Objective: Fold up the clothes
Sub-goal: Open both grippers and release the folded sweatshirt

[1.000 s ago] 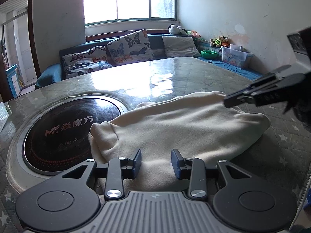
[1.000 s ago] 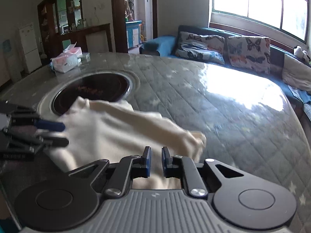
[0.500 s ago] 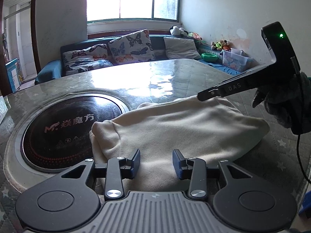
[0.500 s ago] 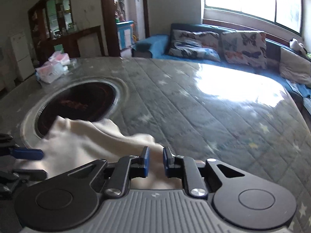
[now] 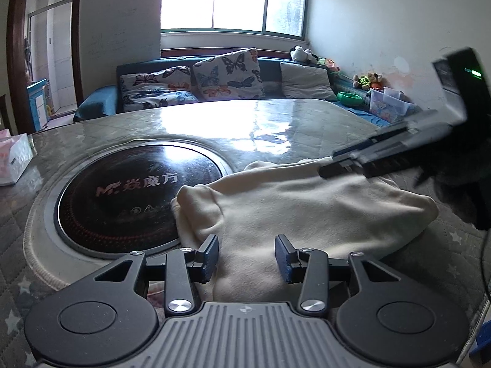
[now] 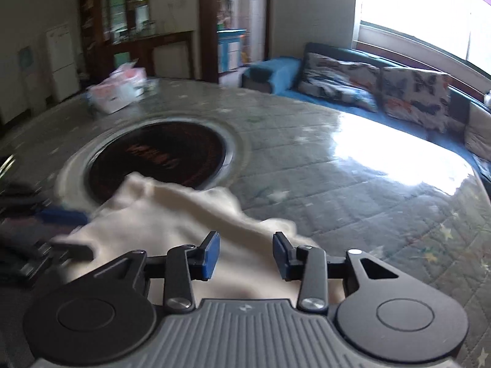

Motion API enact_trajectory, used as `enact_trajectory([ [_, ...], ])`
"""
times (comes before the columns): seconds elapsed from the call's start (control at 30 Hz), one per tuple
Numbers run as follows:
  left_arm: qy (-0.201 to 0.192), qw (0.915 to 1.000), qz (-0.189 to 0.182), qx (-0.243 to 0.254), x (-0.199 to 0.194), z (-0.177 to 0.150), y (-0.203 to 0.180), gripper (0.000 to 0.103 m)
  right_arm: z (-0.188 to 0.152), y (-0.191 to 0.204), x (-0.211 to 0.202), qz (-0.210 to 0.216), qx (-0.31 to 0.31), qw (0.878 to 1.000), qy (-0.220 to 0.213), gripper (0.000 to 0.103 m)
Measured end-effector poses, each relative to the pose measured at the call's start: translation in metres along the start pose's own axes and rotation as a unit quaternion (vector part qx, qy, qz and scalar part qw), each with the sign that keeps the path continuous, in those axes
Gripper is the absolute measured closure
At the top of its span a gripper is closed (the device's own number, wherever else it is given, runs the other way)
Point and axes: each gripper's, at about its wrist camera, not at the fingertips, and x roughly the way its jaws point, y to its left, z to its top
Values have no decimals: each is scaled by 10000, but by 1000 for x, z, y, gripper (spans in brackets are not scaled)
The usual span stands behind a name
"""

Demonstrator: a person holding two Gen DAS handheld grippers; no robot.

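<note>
Cream garment (image 5: pixel 307 211) lay bundled at frame centre, long axis running left to right, beside the hob (image 5: pixel 138 193). My left gripper (image 5: pixel 247 254) stood wide open directly before it, empty; my right gripper (image 6: pixel 246 253) likewise open, empty.

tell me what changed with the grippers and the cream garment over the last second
The right gripper opened: its fingers were nearly shut a second ago and now stand wide apart, letting go of the cream garment, which lies slack on the table. The left gripper stayed open over the garment's near edge. The garment still overlaps the round black cooktop.
</note>
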Motion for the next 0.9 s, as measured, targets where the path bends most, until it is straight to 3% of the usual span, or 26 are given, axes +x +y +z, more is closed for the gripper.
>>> enact_trajectory([
  [0.17,-24,9999,104,-82,-7,-6,1,55,-21,29,-7,172,-352,9991,184,58],
  [0.53,108,9994,274,-188,-14,-25,4,55,-45,59,-27,143,-494,9987,-14,51],
  [0.73,3,9991,329,-282,-24,-21,5,55,-45,53,-43,150,-326,9992,-147,51],
  [0.9,-149,9984,338,-420,-24,-8,3,55,-57,35,-57,-106,-62,9998,-155,50],
])
